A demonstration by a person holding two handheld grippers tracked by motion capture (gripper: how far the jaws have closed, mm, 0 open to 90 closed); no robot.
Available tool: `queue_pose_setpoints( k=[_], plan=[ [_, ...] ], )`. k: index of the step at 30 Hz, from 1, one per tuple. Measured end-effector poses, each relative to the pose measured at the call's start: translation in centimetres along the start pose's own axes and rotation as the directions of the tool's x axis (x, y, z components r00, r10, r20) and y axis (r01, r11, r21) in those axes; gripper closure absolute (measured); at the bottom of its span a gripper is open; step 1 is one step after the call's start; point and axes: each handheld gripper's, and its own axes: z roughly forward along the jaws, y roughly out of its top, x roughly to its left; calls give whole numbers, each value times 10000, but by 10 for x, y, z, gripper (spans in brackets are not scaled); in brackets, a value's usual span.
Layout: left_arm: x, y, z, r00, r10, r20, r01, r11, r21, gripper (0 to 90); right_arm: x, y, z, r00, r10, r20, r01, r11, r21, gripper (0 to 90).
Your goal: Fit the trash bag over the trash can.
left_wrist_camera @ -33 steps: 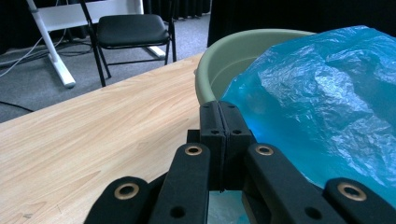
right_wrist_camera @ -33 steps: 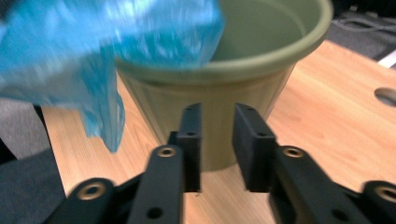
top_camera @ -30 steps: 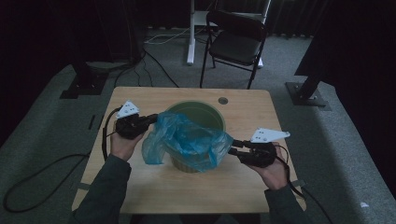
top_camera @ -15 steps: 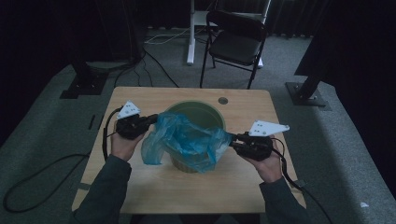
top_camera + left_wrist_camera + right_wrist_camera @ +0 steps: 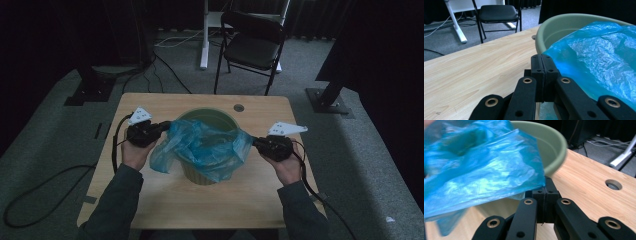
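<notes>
While pulling bag (image 5: pixel 207 150) open across bin (image 5: pixel 220 114), mid-table (image 5: pixel 175 205) and slightly nearer the far edge, easy to tear the thin film or lose hold of it. Covers only the near half of the mouth so far, hanging slack down the near wall.

Clamped on the left by left gripper (image 5: pixel 164 126), with jaws pressed flat together on the film edge. Clamped on the right by right gripper (image 5: pixel 254 142), with jaws just closed down and pinching a film corner at the very tips.

Risks:
- Looks like a shallow bite on the right, so could slip out under tension.
- Could drag or tip the light bin by pulling unevenly.
- Could snag film on the rim instead of clearing it.

Hard to judge depth of bite at either pair of pads, masked by the jaws themselves. Can't make out bag's opening or far hem among the folds, nor bin's base and most of its inside. Dim from above, and blurred in the right gripper view.
</notes>
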Motion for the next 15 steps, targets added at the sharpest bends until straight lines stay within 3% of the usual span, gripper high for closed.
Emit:
queue_pose_setpoints(
  k=[4,10,14,15],
  plan=[
    [3,0,6,9999,-136,-54,136,9999,35,893,-10,2,9,9997,225,70,-225,9997,-21,900],
    [13,-3,17,9974,-726,-21,726,9973,92,893,-18,1,19,9990,401,194,-403,9991,119,900],
    [15,-4,18,9963,-854,28,854,9963,91,893,-21,-1,20,9980,592,228,-598,9979,240,900],
    [15,-5,16,9966,-818,64,818,9966,57,893,-21,-2,16,9976,672,169,-677,9972,314,851]
  ],
)
